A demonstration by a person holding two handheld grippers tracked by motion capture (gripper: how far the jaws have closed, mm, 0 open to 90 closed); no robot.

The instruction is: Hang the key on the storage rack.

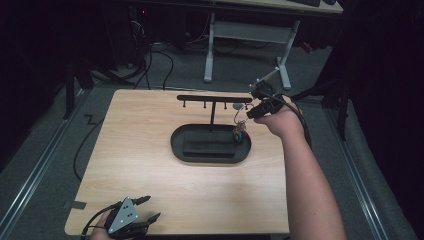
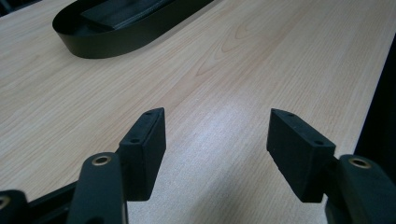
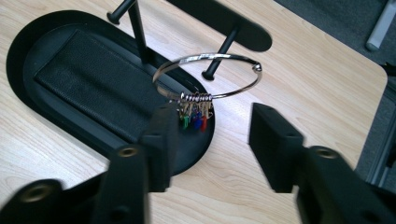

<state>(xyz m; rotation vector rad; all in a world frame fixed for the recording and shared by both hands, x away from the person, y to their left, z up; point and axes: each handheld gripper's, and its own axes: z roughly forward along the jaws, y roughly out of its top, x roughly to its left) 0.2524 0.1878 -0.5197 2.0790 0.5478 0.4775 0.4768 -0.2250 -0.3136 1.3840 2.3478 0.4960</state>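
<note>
Hanging on the end peg of the black stand [image 3: 219,18], the key ring [image 3: 208,77] lies just ahead of the right gripper [image 3: 210,140], whose jaws stand wide and clear of it. Left gripper [image 2: 215,149] rests open, far across the tabletop [image 2: 261,60].

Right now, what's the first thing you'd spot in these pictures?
The shiny ring hanging on a peg of the black stand, with little coloured charms dangling over the oval tray. The right tool sits just in front of it, jaws apart and holding nothing. The left tool rests open at the table's near corner.
</note>
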